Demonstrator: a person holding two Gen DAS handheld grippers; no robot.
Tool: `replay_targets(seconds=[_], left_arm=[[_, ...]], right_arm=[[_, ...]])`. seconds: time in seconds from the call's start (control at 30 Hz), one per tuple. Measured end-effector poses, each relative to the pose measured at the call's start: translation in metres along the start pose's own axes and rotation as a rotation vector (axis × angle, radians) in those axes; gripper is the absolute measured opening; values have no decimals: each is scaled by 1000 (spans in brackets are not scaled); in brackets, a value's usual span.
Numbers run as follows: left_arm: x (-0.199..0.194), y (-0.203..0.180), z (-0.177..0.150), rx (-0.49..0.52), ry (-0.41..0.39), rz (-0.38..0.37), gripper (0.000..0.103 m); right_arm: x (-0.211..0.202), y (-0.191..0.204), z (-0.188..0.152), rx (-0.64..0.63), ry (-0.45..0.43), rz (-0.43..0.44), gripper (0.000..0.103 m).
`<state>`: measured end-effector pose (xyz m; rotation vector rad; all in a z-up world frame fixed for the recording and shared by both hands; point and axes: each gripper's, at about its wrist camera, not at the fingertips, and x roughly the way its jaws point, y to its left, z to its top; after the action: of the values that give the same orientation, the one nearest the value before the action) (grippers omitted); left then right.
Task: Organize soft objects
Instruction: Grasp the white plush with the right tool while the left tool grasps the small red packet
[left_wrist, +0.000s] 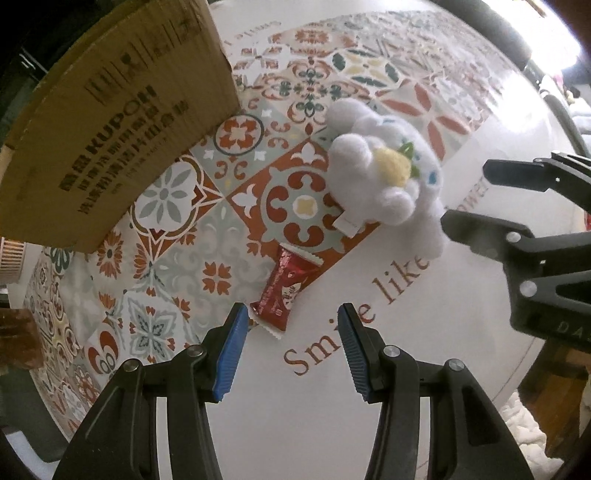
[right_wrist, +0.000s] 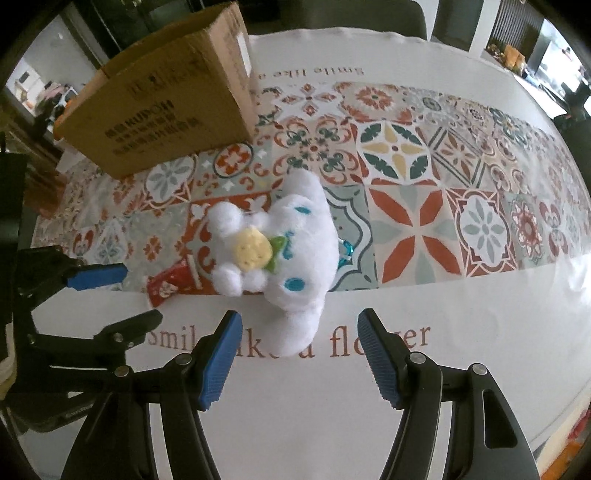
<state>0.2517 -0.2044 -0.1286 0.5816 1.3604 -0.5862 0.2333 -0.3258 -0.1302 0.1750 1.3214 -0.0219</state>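
A white plush toy (right_wrist: 295, 251) with blue marks and a yellow fruit on its belly lies on the patterned tablecloth; it also shows in the left wrist view (left_wrist: 384, 173). A red snack packet (left_wrist: 282, 291) lies beside it, partly under it in the right wrist view (right_wrist: 168, 282). My right gripper (right_wrist: 297, 354) is open, just short of the toy's near end. My left gripper (left_wrist: 291, 350) is open and empty, just short of the red packet. A cardboard box (right_wrist: 166, 99) stands at the back left, its inside hidden.
The right gripper (left_wrist: 465, 199) shows at the right of the left wrist view, the left gripper (right_wrist: 122, 295) at the left of the right wrist view. The tablecloth (right_wrist: 424, 369) has a white border with brown lettering. Chairs stand beyond the far edge.
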Motion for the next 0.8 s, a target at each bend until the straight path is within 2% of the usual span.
replay_targets(seconds=[0.5, 0.8], left_arm=[[28, 1, 10, 11, 64, 18, 50], [46, -7, 30, 13, 69, 25, 46]], right_arm=[[36, -4, 2, 5, 69, 9, 66], [44, -2, 4, -12, 41, 22, 65]])
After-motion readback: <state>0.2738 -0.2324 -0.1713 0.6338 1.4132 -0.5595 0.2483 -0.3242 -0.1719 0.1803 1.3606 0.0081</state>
